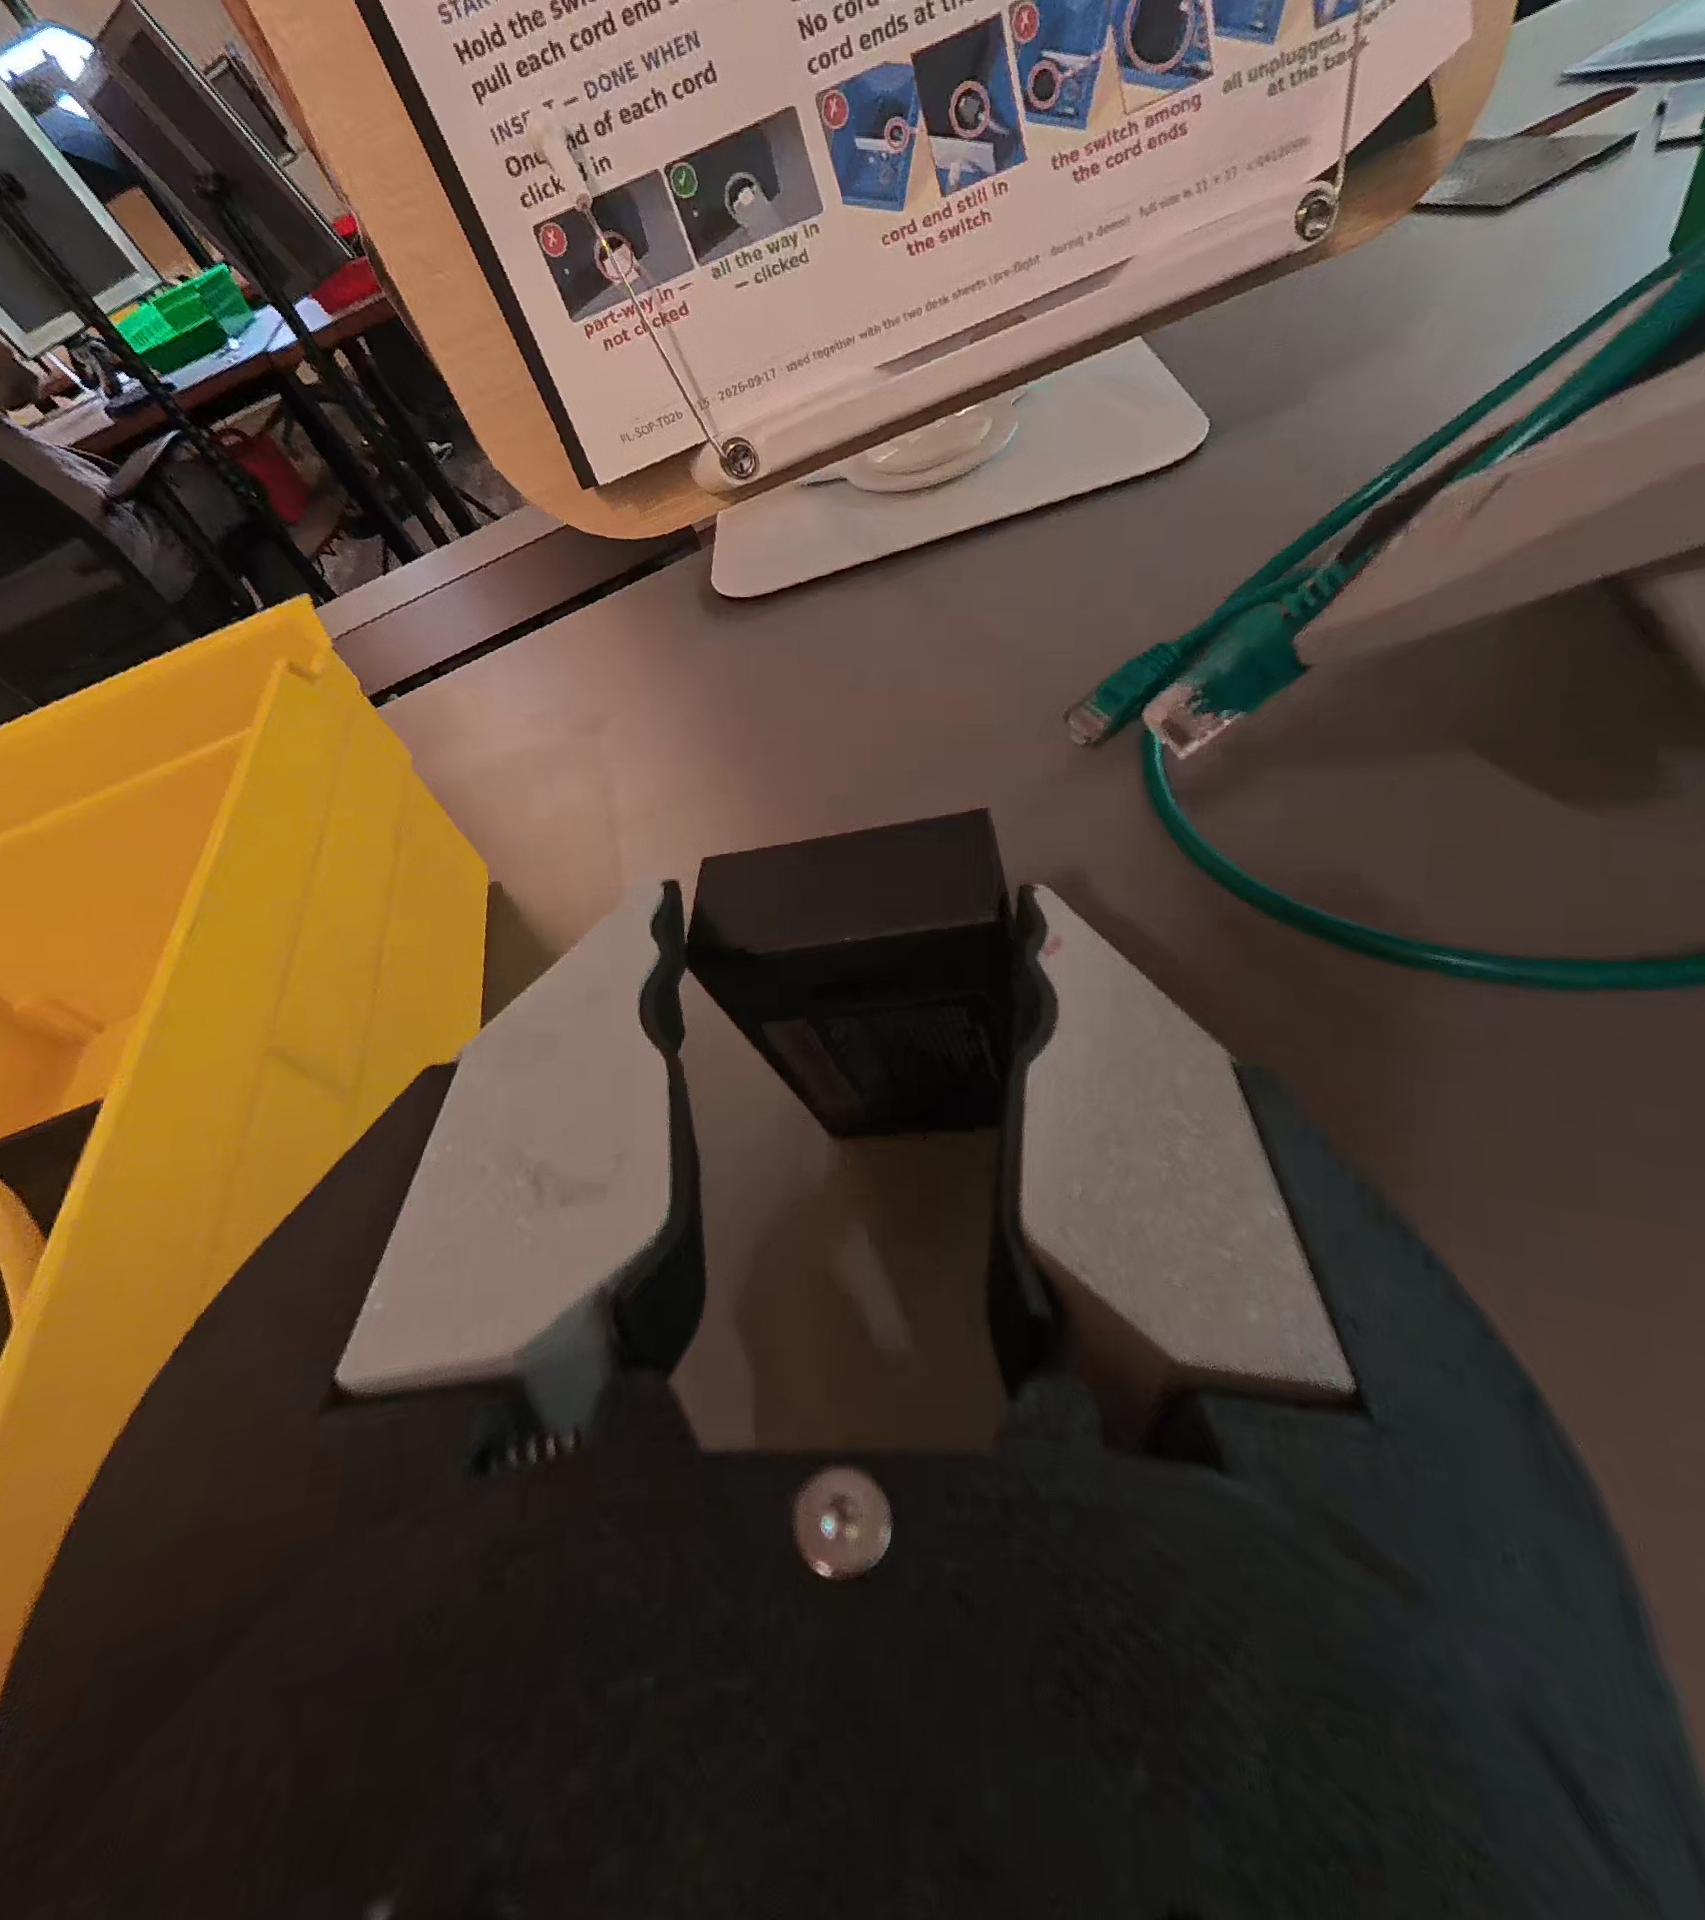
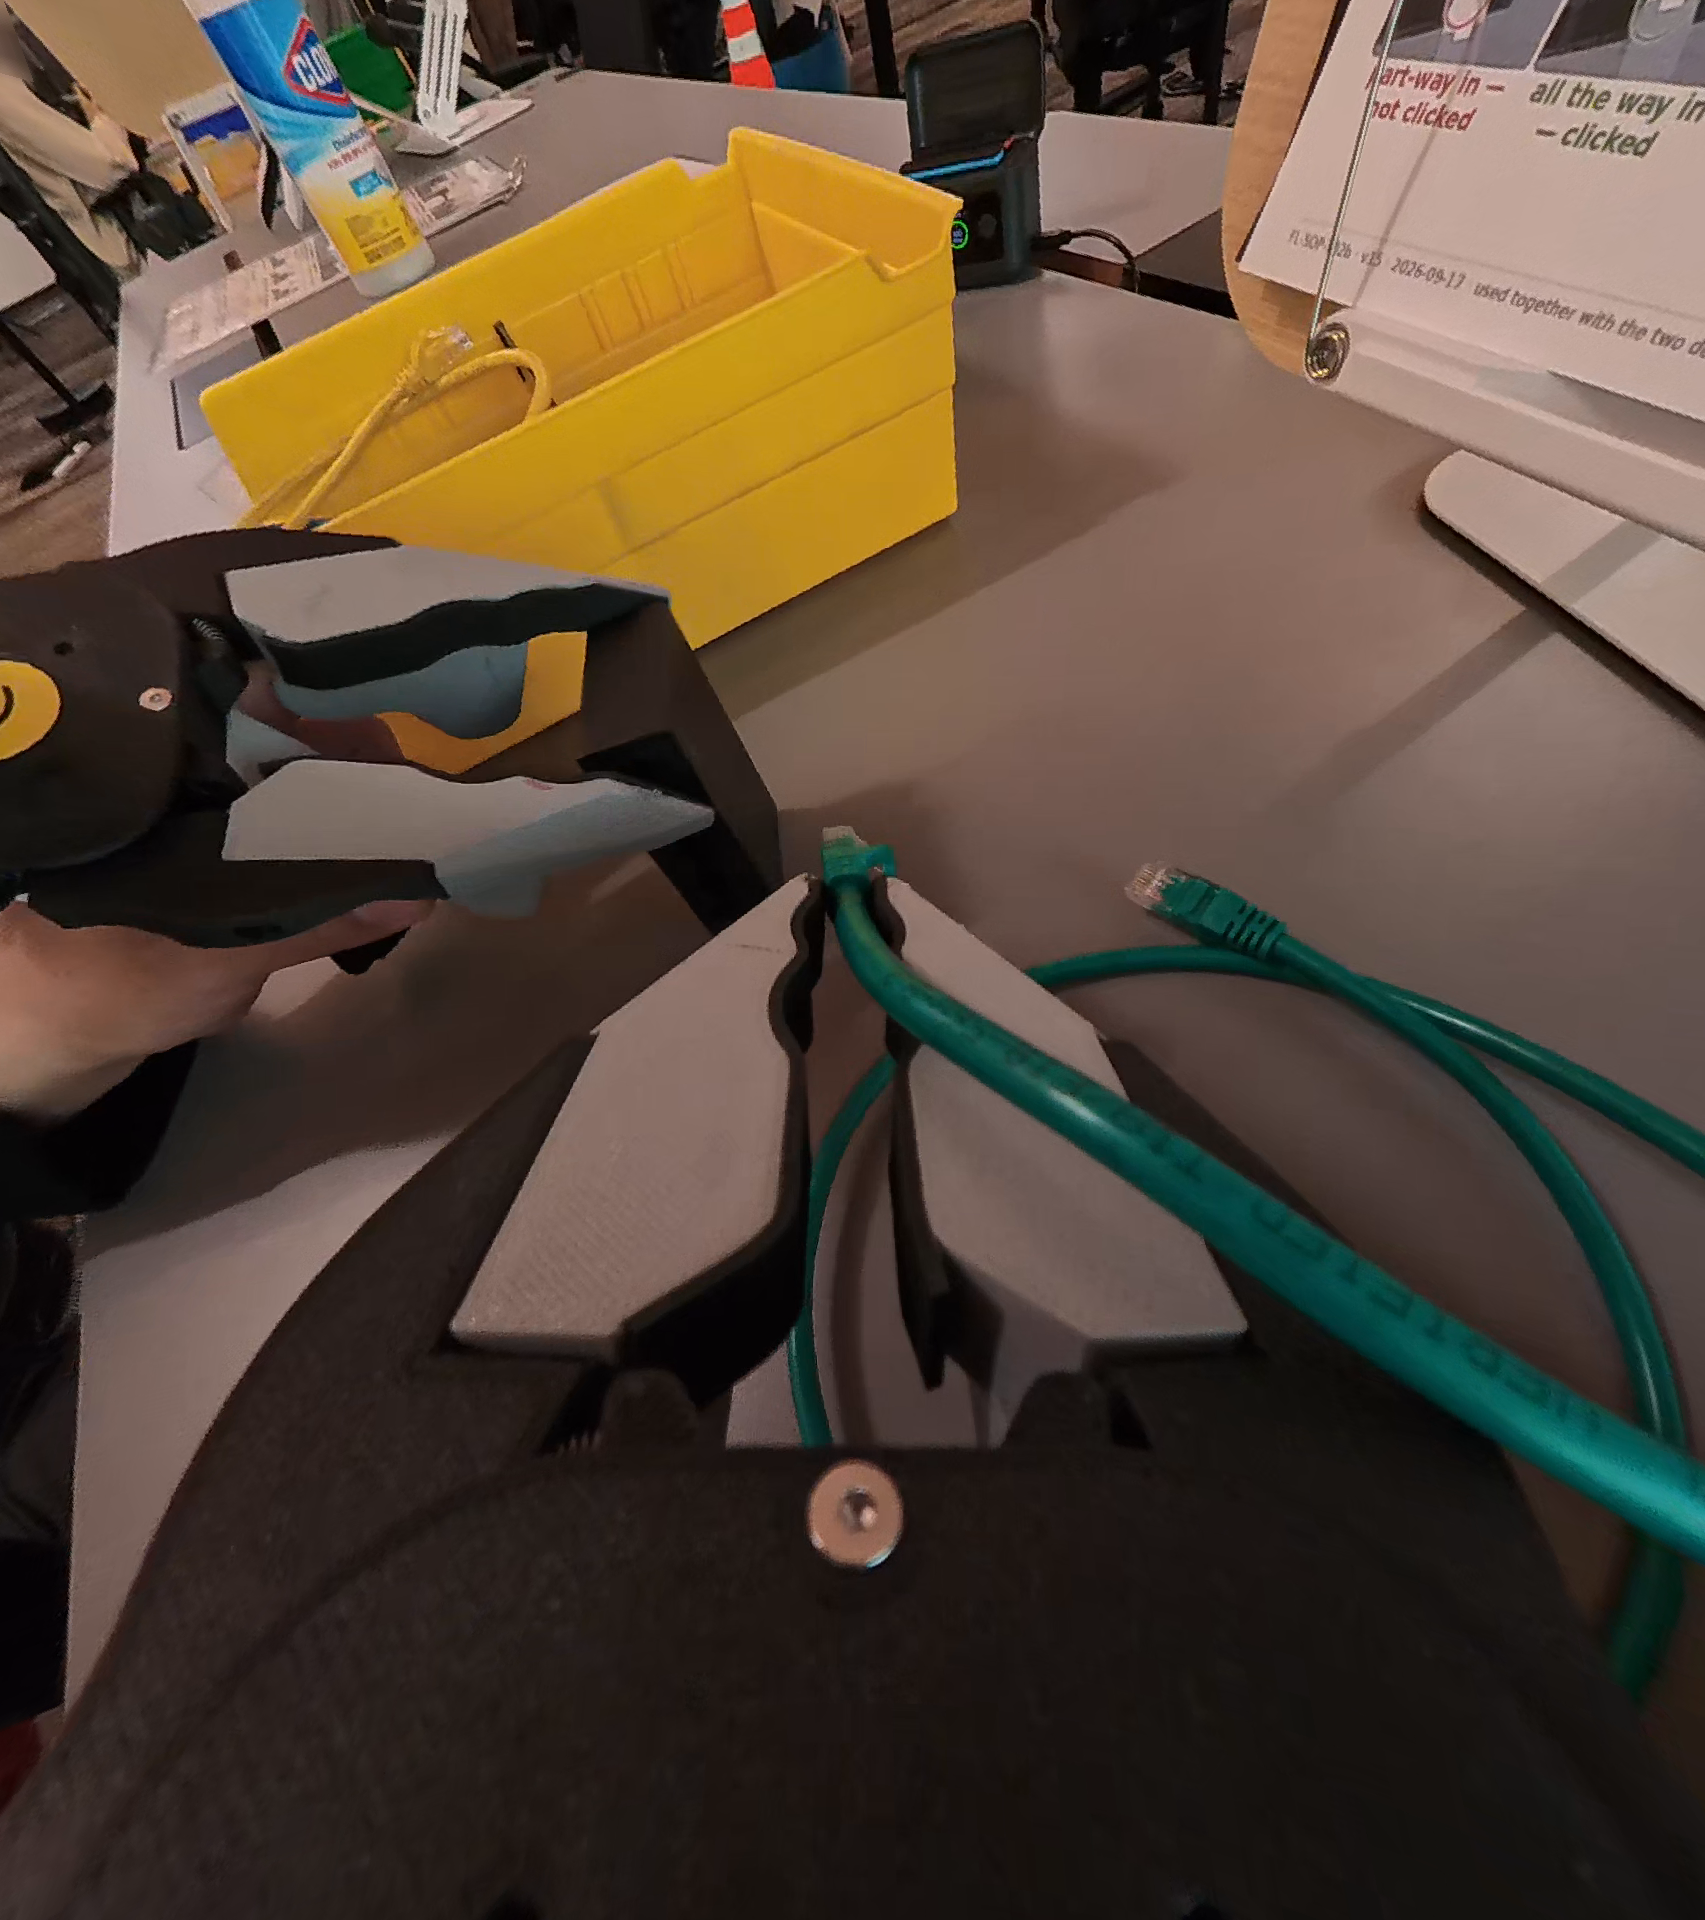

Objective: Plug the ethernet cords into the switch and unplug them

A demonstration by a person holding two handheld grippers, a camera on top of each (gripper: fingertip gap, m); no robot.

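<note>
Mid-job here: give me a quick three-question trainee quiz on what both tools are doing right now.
1. True or false: the left tool is shut on the black switch.
2. What does the right tool grip? A) yellow cord B) green ethernet cord just behind its plug C) nothing
3. Where does the yellow ethernet cord lie?

Key: 1 true. 2 B. 3 in the yellow bin, draped over its front edge.
</note>
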